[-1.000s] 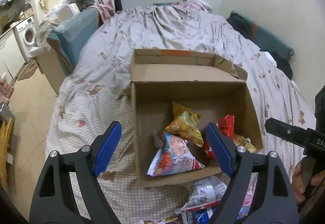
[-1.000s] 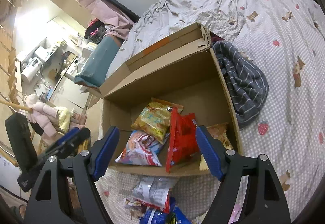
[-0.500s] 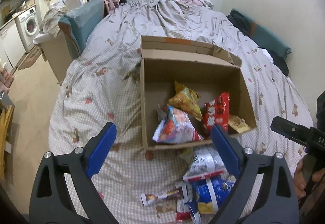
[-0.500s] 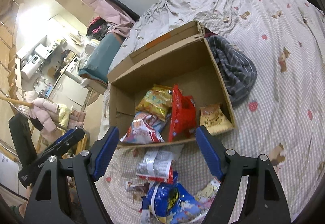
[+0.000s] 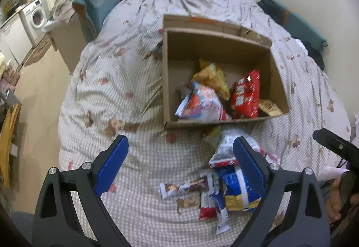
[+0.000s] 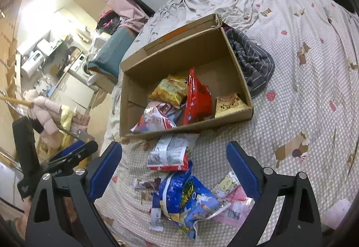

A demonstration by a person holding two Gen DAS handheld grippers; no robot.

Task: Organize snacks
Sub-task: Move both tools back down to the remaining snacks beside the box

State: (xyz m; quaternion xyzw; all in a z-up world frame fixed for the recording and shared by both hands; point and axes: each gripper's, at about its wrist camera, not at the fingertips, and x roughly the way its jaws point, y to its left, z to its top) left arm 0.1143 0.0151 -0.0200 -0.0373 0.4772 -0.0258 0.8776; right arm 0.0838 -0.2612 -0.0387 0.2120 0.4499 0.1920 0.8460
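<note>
The cardboard box (image 5: pixel 167 81) sits open on the bed (image 5: pixel 112 81), holding yellow, red and white snack bags. Loose snacks, including a blue bag (image 6: pixel 186 197), lie just before its near wall. Left gripper (image 5: pixel 179 166) fingers: spread, empty. Right gripper (image 6: pixel 175 168) fingers: just opened wider, gripping nothing.

A brown cardboard box (image 6: pixel 237 72) sits open on the bed with four snack bags (image 6: pixel 198 99) inside. More snack packs (image 6: pixel 186 197) lie loose just in front of it.
</note>
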